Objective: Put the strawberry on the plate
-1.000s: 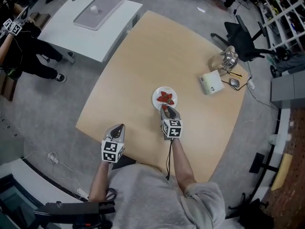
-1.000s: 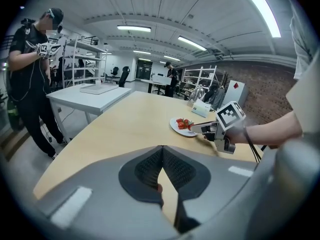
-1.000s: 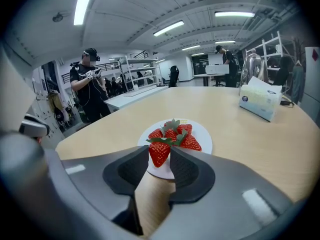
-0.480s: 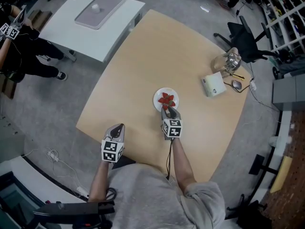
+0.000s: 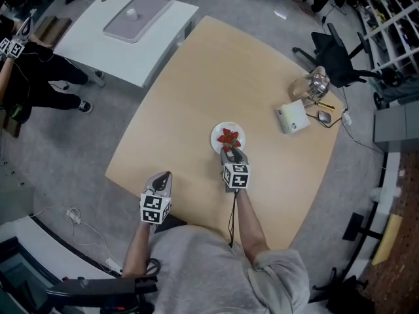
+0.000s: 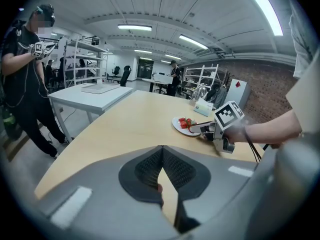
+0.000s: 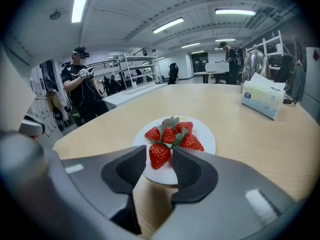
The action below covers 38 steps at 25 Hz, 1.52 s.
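In the head view, a white plate (image 5: 215, 135) with red strawberries (image 5: 227, 137) is seen at the middle of the wooden table (image 5: 196, 77). The right gripper (image 5: 230, 150) is pointed at its near rim. The left gripper (image 5: 163, 174) is held well apart, by the table's near edge, and a tissue box (image 5: 292, 116) is seen far to the right.

In the left gripper view, what the head view does not reveal is shown: its jaws are brought together, with nothing between them.

In the right gripper view, the jaws are being opened around one strawberry (image 7: 159, 155). It is laid on the plate's near edge, just beside the others, with a thin gap seen at each pad.
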Each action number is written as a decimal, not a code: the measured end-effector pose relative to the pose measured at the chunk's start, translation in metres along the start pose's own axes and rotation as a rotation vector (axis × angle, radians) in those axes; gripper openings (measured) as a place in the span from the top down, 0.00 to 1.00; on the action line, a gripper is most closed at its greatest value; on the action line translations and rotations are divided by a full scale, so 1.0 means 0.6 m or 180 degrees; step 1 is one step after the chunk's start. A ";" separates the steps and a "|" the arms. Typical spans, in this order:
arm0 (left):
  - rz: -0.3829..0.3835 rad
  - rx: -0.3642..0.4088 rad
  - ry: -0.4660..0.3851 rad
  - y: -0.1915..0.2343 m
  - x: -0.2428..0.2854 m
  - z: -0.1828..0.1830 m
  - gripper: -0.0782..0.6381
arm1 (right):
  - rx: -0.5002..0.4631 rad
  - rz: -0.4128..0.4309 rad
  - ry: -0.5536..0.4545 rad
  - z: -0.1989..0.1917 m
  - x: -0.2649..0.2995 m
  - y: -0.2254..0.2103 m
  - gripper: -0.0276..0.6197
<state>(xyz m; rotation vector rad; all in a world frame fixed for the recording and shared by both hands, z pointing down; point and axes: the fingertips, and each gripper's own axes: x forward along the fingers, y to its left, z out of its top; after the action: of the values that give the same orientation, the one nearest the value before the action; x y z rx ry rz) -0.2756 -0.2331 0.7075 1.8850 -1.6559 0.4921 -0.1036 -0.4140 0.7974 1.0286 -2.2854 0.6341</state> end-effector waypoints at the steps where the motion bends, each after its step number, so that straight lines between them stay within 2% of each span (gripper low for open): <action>1: 0.0001 -0.0002 -0.0009 0.000 -0.001 0.001 0.86 | 0.0012 0.0007 -0.0002 0.001 -0.001 0.001 0.69; 12: -0.0073 0.0050 -0.0070 -0.021 -0.015 0.001 0.86 | 0.0081 -0.0015 -0.0156 0.019 -0.041 0.001 0.67; 24: -0.0223 0.0145 -0.0225 -0.066 -0.038 0.011 0.86 | 0.0018 -0.0152 -0.0474 0.038 -0.139 0.006 0.85; 38: -0.0382 0.0285 -0.0394 -0.146 -0.080 0.005 0.86 | 0.0105 -0.0273 -0.0900 0.035 -0.296 0.010 0.93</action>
<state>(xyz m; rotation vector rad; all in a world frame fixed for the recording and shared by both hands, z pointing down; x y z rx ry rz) -0.1974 -0.1927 0.6600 2.1044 -1.6097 0.4138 -0.0155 -0.3308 0.6655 1.2957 -2.4606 0.5200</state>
